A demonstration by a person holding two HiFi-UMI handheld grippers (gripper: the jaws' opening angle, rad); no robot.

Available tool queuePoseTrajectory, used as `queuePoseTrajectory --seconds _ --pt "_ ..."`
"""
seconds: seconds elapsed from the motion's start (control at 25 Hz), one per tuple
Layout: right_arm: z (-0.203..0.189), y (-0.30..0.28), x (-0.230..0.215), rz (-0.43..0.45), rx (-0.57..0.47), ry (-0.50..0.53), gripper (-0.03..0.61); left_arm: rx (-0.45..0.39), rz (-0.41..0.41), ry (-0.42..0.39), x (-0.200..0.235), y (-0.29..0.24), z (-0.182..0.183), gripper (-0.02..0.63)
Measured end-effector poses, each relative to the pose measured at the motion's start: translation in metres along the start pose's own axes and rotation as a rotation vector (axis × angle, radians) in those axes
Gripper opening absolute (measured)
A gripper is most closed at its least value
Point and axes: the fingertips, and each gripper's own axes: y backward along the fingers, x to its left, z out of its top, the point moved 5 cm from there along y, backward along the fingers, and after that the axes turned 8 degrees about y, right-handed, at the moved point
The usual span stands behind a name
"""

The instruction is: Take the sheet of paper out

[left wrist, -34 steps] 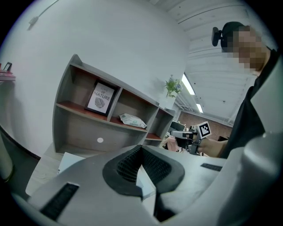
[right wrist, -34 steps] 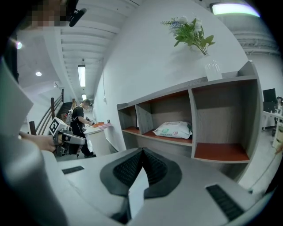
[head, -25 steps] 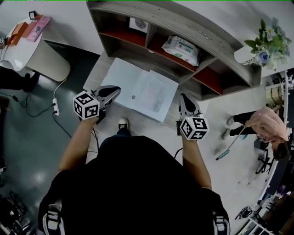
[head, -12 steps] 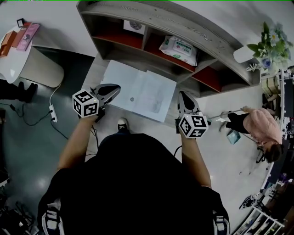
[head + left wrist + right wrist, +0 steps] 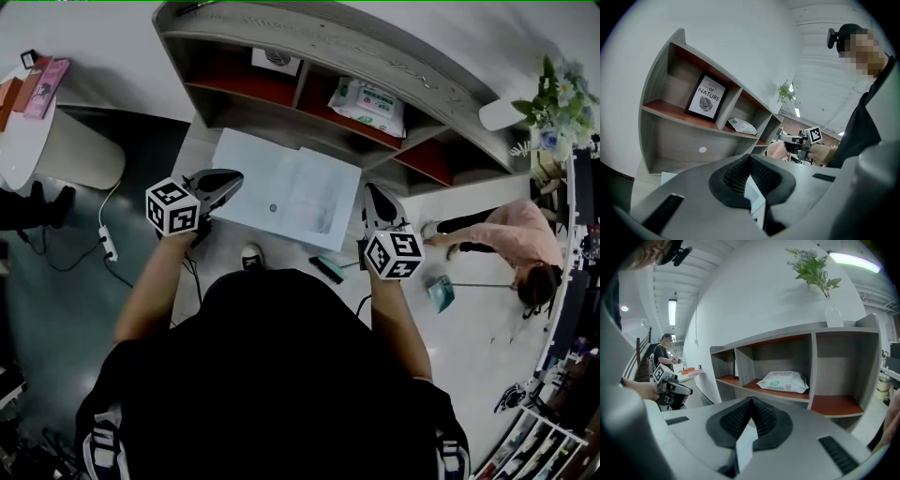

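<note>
The curved grey shelf (image 5: 412, 70) with red-brown boards spans 11 to 2 o'clock in the head view. Its compartment at 12 o'clock carries an upright framed print (image 5: 275, 58). The adjacent compartment at 1 o'clock carries a flat pack of wipes (image 5: 368, 97). A vase of flowers (image 5: 813, 268) stands on the top board. On the floor (image 5: 66, 281), a white power strip (image 5: 110, 248) lies at 9 o'clock.

Sweeper in pink moves in, and something dark turns up on the floor.
The person in pink (image 5: 502, 239) has come away from the right edge and now bends low nearer the shelf (image 5: 375, 47), the teal dustpan (image 5: 439, 293) shifted with them. A small dark thing (image 5: 326, 269) lies just beside the sheet (image 5: 281, 183), close to the right gripper (image 5: 373, 193), where the floor was bare before.
</note>
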Motion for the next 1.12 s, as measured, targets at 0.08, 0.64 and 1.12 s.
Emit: queuePoseTrajectory --seconds 0.08,0.64,1.12 --pt "0.003 -0.003 0.004 -0.010 0.001 -0.002 0.012 0.012 -0.010 0.000 0.005 0.001 0.002 0.020" --pt "0.003 -0.028 0.023 -0.077 0.034 -0.030 0.012 0.074 -0.081 0.016 0.046 -0.001 0.011 0.020" --pt "0.004 -0.034 0.032 -0.129 0.039 -0.043 0.012 0.110 -0.119 0.014 0.067 -0.001 0.016 0.020"
